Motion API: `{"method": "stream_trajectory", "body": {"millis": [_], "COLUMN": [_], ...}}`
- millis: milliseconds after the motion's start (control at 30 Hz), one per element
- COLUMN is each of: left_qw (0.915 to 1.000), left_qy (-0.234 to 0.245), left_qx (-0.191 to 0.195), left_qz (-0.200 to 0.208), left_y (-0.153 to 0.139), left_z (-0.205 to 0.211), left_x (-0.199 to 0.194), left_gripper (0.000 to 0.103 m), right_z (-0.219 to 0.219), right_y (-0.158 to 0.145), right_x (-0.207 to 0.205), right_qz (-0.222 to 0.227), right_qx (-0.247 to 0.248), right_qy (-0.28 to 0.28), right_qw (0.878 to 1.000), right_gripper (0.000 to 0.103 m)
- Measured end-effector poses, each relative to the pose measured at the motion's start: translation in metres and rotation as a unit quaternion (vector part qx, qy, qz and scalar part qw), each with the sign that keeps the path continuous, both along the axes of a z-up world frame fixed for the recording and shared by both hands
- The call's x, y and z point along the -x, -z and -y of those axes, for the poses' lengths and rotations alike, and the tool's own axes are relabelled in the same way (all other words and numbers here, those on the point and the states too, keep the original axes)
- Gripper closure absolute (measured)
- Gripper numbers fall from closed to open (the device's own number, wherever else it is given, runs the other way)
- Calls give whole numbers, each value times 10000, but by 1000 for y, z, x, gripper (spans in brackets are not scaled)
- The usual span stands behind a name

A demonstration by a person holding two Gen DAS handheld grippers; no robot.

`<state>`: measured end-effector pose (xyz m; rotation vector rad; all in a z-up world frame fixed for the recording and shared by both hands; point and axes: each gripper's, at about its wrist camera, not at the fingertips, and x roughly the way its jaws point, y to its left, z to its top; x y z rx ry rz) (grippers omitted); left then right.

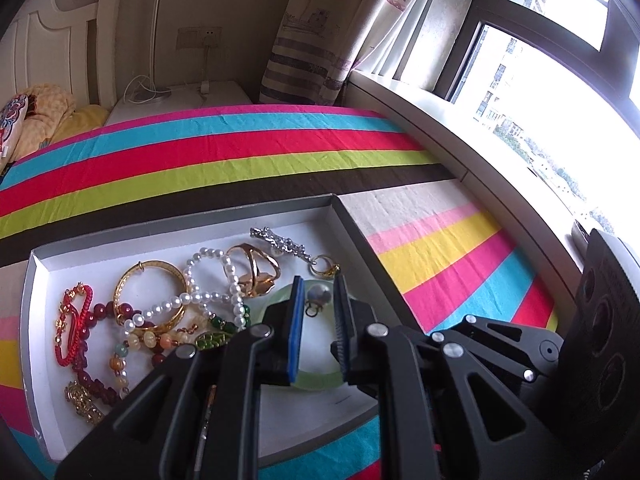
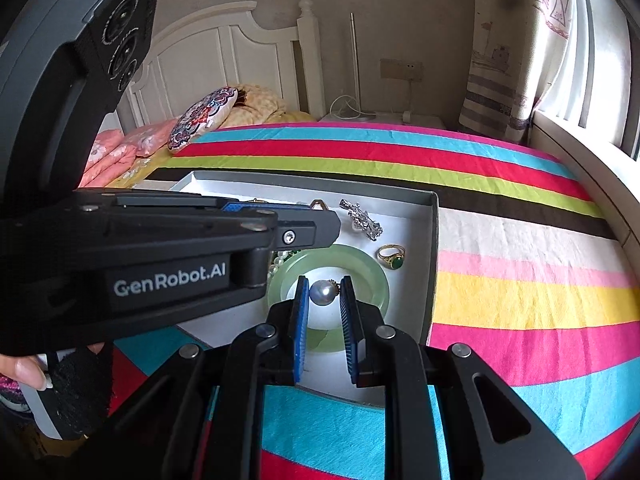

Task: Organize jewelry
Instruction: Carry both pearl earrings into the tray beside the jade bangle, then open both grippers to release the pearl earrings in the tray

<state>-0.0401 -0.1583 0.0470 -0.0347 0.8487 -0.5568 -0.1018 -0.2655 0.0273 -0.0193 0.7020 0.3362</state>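
Fingertips of the right gripper (image 2: 325, 282) stand narrowly apart around a grey-white round pearl pendant (image 2: 323, 292), inside the pale green jade bangle (image 2: 376, 280) near the shallow white cardboard tray's (image 2: 434, 240) right wall; the left gripper (image 1: 316, 288) hovers alongside, likewise narrowly parted.

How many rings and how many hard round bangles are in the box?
Rings: 2 (big gold ring, green-stone ring)
Bangles: 2 (gold bangle, pale green bangle)
Total: 4
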Motion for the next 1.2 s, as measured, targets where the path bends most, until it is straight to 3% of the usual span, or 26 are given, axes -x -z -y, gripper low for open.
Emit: {"method": "stream_trajectory", "body": {"millis": [133, 233, 300, 367, 400, 467, 533, 633, 700, 833, 967, 1200], "left_qw": [10000, 9999, 9996, 9980, 9965, 9908, 9823, 9651, 9535, 9367, 9323, 9445], "left_qy": [-71, -98, -176, -345, -443, -689, -945, -1273, -1472, -2020, -2394, -2547], "left_qx": [56, 44, -19, -85, -104, -139, -154, -138, -185, -338, -463, -507], "left_qz": [20, 105, 234, 526, 708, 1153, 1612, 2286, 2623, 2841, 2673, 2013], "left_y": [-2, -5, -10, -21, -28, -46, -66, -95, -107, -106, -79, -19], "left_z": [-5, -6, -7, -11, -14, -22, -32, -50, -62, -85, -102, -113], "left_x": [-2, 0, 2, 8, 11, 21, 33, 57, 74, 102, 122, 125], "left_gripper": [79, 67, 55, 31, 26, 15, 2, 2, 2, 2, 2, 2], "right_z": [4, 8, 11, 16, 20, 28, 36, 44, 45, 36, 20, -17], "right_y": [0, 1, -1, -6, -10, -21, -35, -62, -74, -80, -71, -31], "right_x": [1, 0, 0, 0, 0, 1, 4, 14, 23, 39, 56, 57], "right_qz": [1, -3, 15, 78, 128, 295, 468, 855, 1063, 1252, 1424, 921], "right_qx": [-55, -101, -88, -84, -88, -84, -98, -214, -343, -650, -737, -645], "right_qy": [59, 92, 141, 259, 332, 498, 608, 793, 840, 781, 923, 897], "right_qw": [10000, 9999, 9999, 9996, 9993, 9983, 9970, 9929, 9902, 9869, 9827, 9896], "right_gripper": [84, 73, 67, 56, 51, 33, 28, 16, 16, 16, 16, 16]}}
